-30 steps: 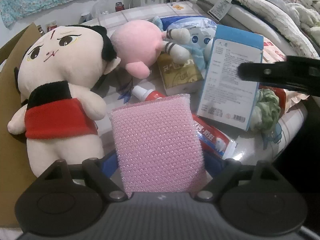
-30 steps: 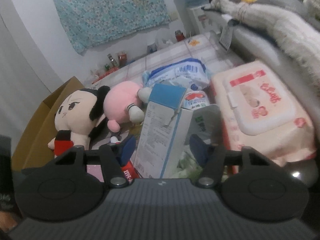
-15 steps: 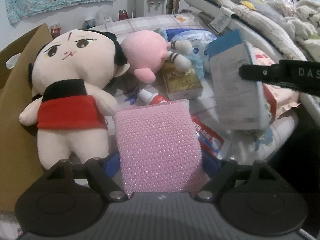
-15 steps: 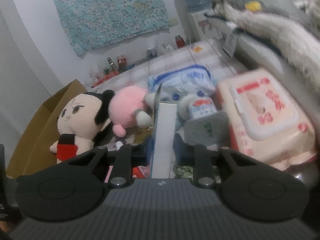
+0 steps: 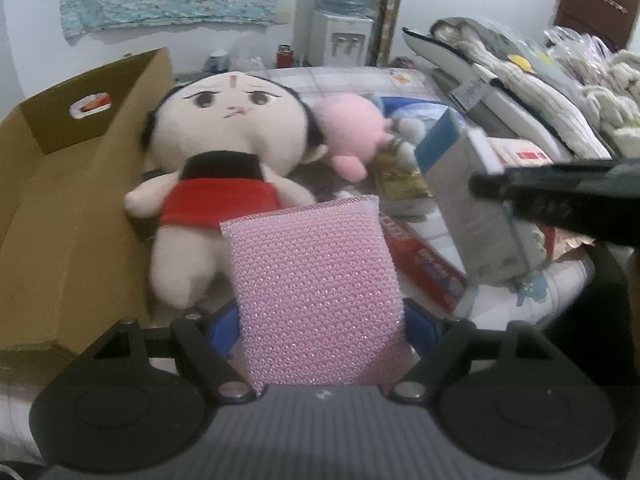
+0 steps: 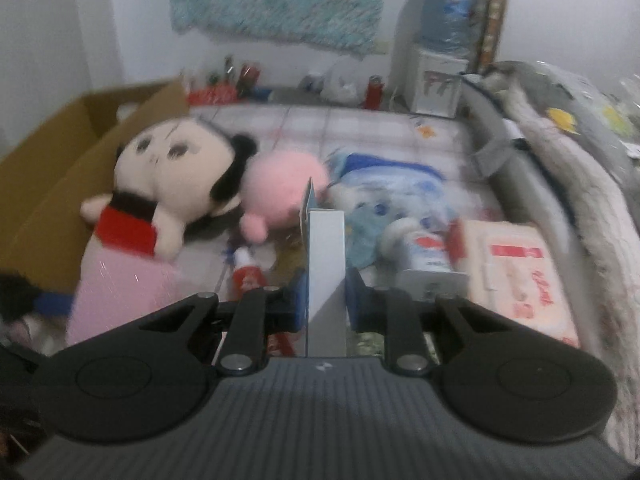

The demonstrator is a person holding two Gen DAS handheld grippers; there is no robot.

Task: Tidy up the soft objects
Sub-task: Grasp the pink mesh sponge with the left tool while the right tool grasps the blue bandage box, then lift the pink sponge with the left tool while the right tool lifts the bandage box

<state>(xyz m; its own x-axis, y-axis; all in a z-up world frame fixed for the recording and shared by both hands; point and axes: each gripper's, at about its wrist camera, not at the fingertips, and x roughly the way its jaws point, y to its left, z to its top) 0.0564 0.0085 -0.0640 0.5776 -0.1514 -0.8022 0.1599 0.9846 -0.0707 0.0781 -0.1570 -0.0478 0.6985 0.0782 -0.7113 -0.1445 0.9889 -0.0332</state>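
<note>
My left gripper is shut on a pink mesh sponge and holds it above the bed, in front of a cream doll in a red shirt. The sponge also shows at the left of the right wrist view. My right gripper is shut on a blue and white carton, lifted clear of the bed; the carton shows in the left wrist view. A pink plush lies beside the doll. An open cardboard box stands at the left.
A red toothpaste box, a gold packet, a blue plastic pack, a small bottle and a wet-wipes pack lie on the checked bed. Folded bedding runs along the right. A water dispenser stands behind.
My right gripper has shut on the carton, lifted it and turned it edge-on. My left gripper with the sponge has risen and turned left, bringing the cardboard box into view.
</note>
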